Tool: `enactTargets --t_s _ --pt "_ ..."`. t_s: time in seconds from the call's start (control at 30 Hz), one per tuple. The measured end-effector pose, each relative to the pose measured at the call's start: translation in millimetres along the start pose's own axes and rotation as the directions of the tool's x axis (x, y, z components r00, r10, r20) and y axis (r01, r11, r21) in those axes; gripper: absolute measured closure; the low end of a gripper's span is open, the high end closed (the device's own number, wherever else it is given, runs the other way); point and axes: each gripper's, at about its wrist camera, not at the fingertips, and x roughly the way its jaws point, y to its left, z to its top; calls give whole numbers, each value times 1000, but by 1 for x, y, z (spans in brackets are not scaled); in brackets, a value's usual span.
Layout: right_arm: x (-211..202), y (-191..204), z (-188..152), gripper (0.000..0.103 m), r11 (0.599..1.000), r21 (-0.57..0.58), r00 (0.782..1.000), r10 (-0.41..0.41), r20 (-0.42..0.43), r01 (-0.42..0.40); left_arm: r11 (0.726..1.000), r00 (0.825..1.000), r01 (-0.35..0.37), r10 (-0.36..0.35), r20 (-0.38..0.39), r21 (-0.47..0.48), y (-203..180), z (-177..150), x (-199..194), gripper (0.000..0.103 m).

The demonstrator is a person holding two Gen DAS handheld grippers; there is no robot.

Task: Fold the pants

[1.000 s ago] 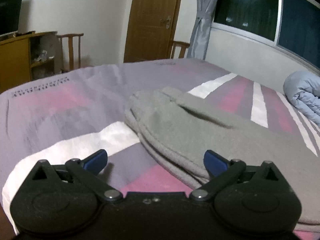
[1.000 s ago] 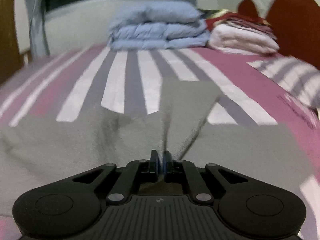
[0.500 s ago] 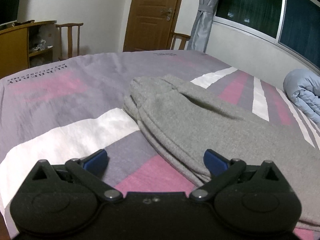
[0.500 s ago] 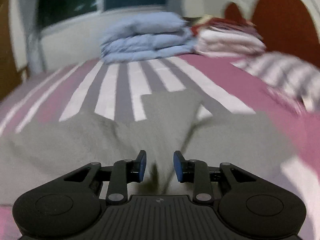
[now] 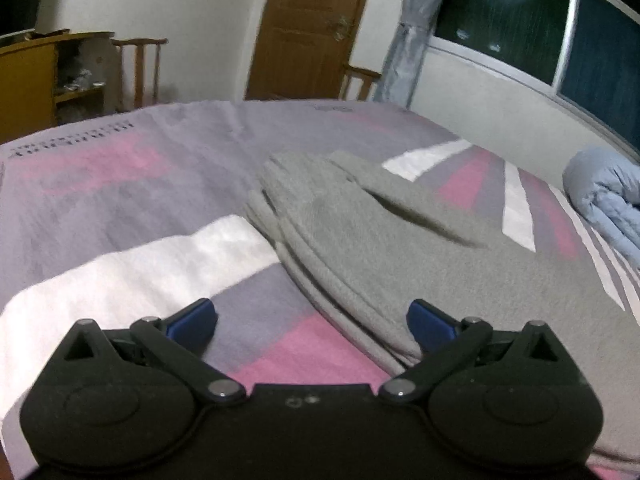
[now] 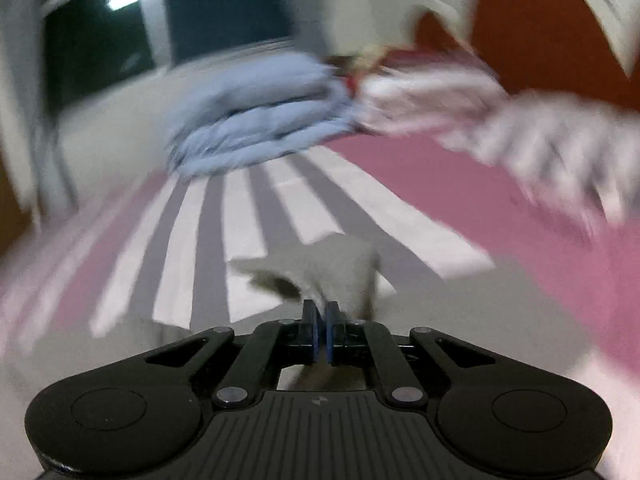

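Observation:
Grey pants (image 5: 400, 248) lie folded in layers across the striped bedspread (image 5: 120, 184) in the left wrist view. My left gripper (image 5: 312, 320) hovers open over their near edge; its right fingertip (image 5: 430, 320) is above the cloth and its left one over bare bedspread. In the blurred right wrist view my right gripper (image 6: 320, 334) has its jaws closing tight on a bunched fold of the grey pants (image 6: 332, 268), which stands up in a peak in front of the blue pads.
A folded blue duvet (image 6: 256, 120) and pink-and-white bedding (image 6: 420, 92) are piled at the head of the bed by a red headboard (image 6: 540, 32). A wooden door (image 5: 308, 28), chairs and a cabinet (image 5: 28, 80) stand beyond the bed's foot.
The right gripper opened, shifted across the cloth, then shut again on a new bunch of grey fabric and rolled. The left gripper stayed open in place.

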Motion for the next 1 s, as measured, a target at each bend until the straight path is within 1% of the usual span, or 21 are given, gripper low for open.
enactTargets --t_s 0.07,0.1,0.13,0.17,0.2,0.23,0.27,0.3,0.33,0.4,0.43,0.5,0.53,0.6,0.67,0.7,0.73,0.77,0.83,0.93,1.0 --pt "-5 -31 -14 99 994 108 999 -18 -49 24 1000 1000 -7 7 -1 12 -2 1 1 6" --pt "2 -42 -23 99 993 114 994 -32 -108 45 1000 1000 -13 13 0 16 -3 1 2 6" --pt "11 -47 -31 99 995 81 984 -48 -169 63 1000 1000 -18 18 -3 15 -4 2 4 6" --pt "14 -48 -34 99 998 43 980 -45 -192 55 1000 1000 -21 21 -11 22 -5 2 5 6" --pt "11 -47 -34 93 999 -7 983 -50 -178 49 999 1000 -23 24 -11 24 -6 2 5 6" --pt "3 -44 -32 74 997 -48 987 -65 -148 59 999 1000 -29 29 -4 26 -7 3 4 6" --pt "-3 -39 -28 63 994 -91 991 -73 -112 63 999 999 -40 40 9 28 -8 4 2 6" --pt "-8 -32 -24 45 989 -139 994 -68 -84 56 998 998 -48 48 29 30 -11 5 0 6" --pt "-9 -23 -21 42 978 -203 995 -66 -71 51 998 998 -46 44 45 39 -13 6 -2 6" --pt "-8 -4 -19 42 948 -317 998 -32 -55 13 997 998 -45 41 55 71 -18 7 -1 6" --pt "-6 8 -19 42 923 -386 998 -24 -51 2 996 998 -47 44 44 81 -19 7 1 6" --pt "7 33 -22 42 845 -534 998 -50 -24 30 996 999 -45 44 11 73 -18 6 6 6" --pt "19 43 -22 42 810 -585 998 -56 -33 26 998 999 -41 41 1 53 -15 6 8 6" --pt "43 58 -29 43 721 -692 996 -64 -69 -1 1000 1000 -27 27 -10 13 -7 6 9 6" --pt "61 63 -37 53 640 -768 996 -78 -53 10 1000 1000 -16 16 -14 -9 -3 6 10 6" --pt "66 65 -38 69 626 -780 995 -79 -53 8 1000 1000 -16 16 -14 -12 -2 6 10 6" --pt "73 65 -38 90 624 -782 994 -89 -67 3 1000 1000 -17 17 -12 -15 -2 6 9 6" --pt "80 61 -34 95 637 -771 992 -95 -81 -2 1000 1000 -21 21 -5 -22 0 6 8 6" --pt "82 48 -20 97 723 -691 993 -67 -96 -18 999 1000 -27 28 5 -38 1 7 8 6" --pt "53 25 8 98 839 -544 1000 -18 -26 1 999 1000 -21 21 2 -35 1 9 11 6" --pt "31 6 24 98 900 -436 1000 3 21 7 1000 1000 -12 12 -6 -13 -2 12 14 6"
